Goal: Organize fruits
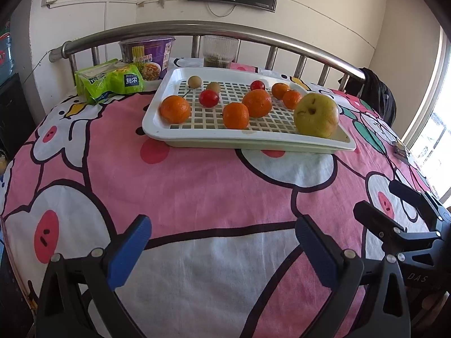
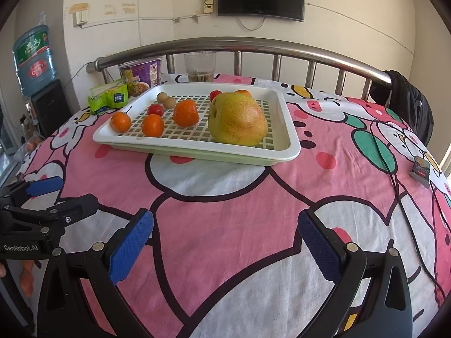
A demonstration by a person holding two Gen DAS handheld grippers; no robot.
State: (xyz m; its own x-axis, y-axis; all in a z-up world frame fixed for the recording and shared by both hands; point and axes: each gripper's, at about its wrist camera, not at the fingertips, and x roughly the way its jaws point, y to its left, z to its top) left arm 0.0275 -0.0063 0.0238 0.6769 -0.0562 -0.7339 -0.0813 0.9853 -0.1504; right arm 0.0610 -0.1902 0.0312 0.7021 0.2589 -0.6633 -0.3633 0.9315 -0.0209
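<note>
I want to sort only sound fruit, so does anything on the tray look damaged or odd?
The pear at the tray's near right corner shows dark blemishes on its skin, in both views, and looks lumpy in the right wrist view. The oranges and tomatoes look sound. Both grippers hang open over the bedsheet, holding nothing.

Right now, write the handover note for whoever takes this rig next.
Left gripper: open, empty, above the pink bedsheet.
Right gripper: open, empty, beside it.
All fruit sits in the white tray: pear at the near right corner, five oranges, two red fruits, two small brown ones, scattered unsorted.
Done: no sorting visible.
Left: group the fruit by kind.
</note>
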